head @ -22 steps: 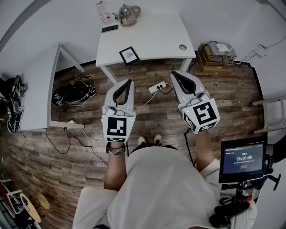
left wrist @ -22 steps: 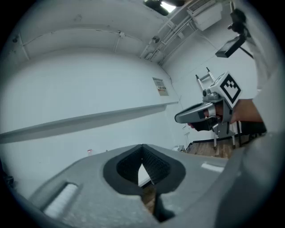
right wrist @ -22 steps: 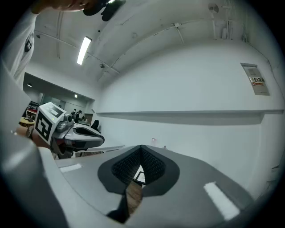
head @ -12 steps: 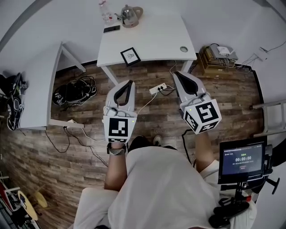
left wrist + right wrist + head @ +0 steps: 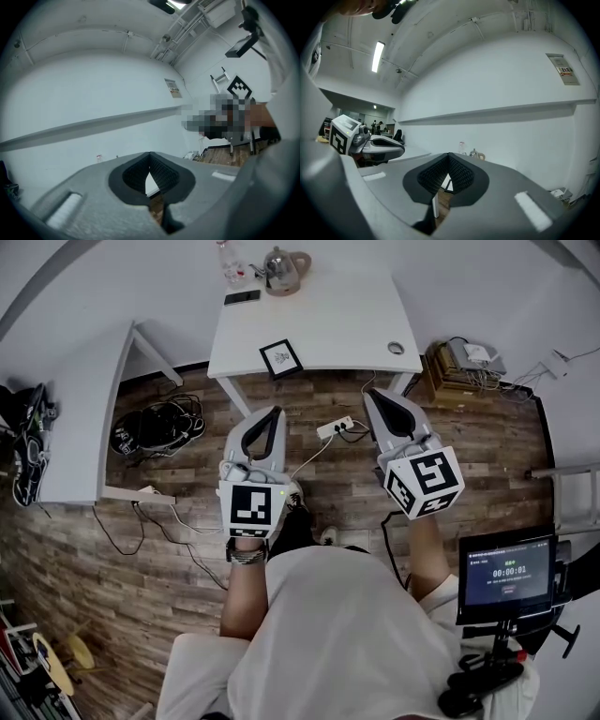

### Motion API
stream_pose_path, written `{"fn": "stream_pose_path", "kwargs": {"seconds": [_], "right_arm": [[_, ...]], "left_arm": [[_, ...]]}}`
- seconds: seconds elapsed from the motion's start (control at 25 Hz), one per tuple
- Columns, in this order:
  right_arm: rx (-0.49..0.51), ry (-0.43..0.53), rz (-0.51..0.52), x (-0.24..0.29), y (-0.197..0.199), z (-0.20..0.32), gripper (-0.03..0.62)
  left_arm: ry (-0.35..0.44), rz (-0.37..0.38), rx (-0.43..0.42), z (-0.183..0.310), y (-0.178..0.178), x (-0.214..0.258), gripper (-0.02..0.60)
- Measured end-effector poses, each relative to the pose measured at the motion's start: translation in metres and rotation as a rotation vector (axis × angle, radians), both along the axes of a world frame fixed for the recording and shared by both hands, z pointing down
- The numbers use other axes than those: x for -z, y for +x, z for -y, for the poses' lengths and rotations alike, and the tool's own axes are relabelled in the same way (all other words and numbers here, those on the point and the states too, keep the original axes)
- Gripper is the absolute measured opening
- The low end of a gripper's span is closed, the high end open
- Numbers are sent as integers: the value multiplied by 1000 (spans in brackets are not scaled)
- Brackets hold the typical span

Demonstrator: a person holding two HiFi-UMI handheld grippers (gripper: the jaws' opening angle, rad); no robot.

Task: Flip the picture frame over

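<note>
The picture frame (image 5: 280, 358), black-edged with a white picture, lies flat near the front edge of the white table (image 5: 328, 324). My left gripper (image 5: 273, 412) hangs over the wooden floor, short of the table and just below the frame in the head view, shut and empty. My right gripper (image 5: 371, 395) is level with it to the right, also shut with nothing in it. In the left gripper view the jaws (image 5: 150, 157) meet at the tips. The right gripper view shows its own jaws (image 5: 448, 157) closed, with the left gripper (image 5: 370, 143) beside them.
A kettle (image 5: 281, 268), a bottle (image 5: 228, 259) and a dark phone (image 5: 242, 297) stand at the table's far edge. A power strip (image 5: 335, 427) and cables (image 5: 155, 432) lie on the floor. A second white table (image 5: 75, 418) stands at the left, a screen on a stand (image 5: 506, 573) at the right.
The person has taken a step toward the table, one foot now forward under the left gripper. Both grippers stay shut and keep their place in front of the body.
</note>
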State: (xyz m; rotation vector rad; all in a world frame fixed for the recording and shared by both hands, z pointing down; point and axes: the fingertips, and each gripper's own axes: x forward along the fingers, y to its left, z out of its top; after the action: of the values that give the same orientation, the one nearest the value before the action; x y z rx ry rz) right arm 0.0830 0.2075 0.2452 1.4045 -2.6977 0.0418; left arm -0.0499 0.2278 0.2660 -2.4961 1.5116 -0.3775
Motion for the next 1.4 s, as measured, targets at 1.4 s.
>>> {"fn": "stream_pose_path", "kwargs": {"seconds": [1.4], "right_arm": [[-29, -63, -69, -43, -53, 202, 2]], "left_arm": [[-146, 48, -91, 207, -42, -59, 0]]}}
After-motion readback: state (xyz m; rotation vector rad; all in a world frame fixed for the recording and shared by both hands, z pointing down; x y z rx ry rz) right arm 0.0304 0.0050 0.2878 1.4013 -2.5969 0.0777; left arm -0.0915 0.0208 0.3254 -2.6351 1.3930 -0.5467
